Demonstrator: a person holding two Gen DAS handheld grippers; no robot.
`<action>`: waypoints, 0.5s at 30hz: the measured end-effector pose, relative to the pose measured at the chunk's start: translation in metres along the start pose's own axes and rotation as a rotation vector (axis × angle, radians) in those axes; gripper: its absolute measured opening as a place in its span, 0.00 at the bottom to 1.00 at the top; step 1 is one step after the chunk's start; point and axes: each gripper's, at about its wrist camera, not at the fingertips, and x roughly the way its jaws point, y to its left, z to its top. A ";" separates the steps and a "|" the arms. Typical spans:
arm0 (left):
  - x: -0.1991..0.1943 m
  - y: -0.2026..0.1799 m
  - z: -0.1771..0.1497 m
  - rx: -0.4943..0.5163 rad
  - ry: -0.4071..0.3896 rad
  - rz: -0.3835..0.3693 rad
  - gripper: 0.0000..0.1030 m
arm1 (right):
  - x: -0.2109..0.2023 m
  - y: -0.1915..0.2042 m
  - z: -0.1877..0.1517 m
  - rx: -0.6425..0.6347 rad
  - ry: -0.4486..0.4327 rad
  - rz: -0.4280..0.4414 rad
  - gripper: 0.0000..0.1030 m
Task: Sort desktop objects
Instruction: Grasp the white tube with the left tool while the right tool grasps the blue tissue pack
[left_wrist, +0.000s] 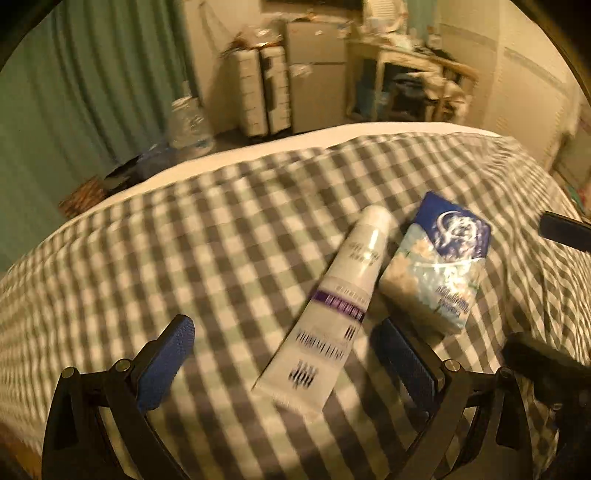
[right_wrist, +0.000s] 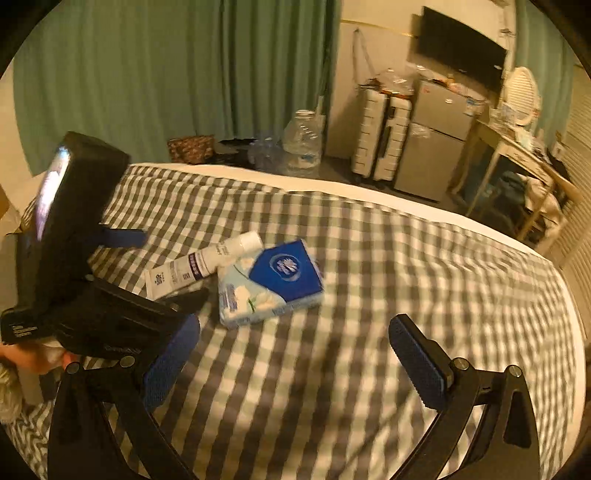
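Observation:
A white tube with a purple band (left_wrist: 334, 306) lies on the grey-checked cloth (left_wrist: 207, 236), its flat end between the fingers of my left gripper (left_wrist: 291, 354), which is open and just above it. A blue and white tissue pack (left_wrist: 439, 258) lies right beside the tube, touching it. In the right wrist view the tube (right_wrist: 207, 260) and the tissue pack (right_wrist: 271, 282) lie ahead and to the left. My right gripper (right_wrist: 295, 354) is open and empty, short of the pack. The left gripper's body (right_wrist: 74, 236) shows at the left.
The checked cloth covers a bed with a white edge (right_wrist: 369, 195). Beyond it stand large water bottles (right_wrist: 301, 142), a white suitcase (right_wrist: 380, 138), a small fridge (right_wrist: 436, 140) and a cluttered desk (right_wrist: 524, 155). Green curtains (right_wrist: 166, 74) hang behind.

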 end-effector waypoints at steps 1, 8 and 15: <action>0.000 0.000 0.001 0.017 -0.003 -0.029 0.83 | 0.003 0.001 0.001 -0.010 0.000 0.010 1.00; -0.017 0.017 -0.001 0.004 0.022 -0.113 0.27 | 0.035 0.006 0.013 0.015 0.039 0.076 1.00; -0.035 0.037 -0.020 -0.144 0.067 -0.064 0.27 | 0.053 0.021 0.009 -0.018 0.077 -0.008 0.73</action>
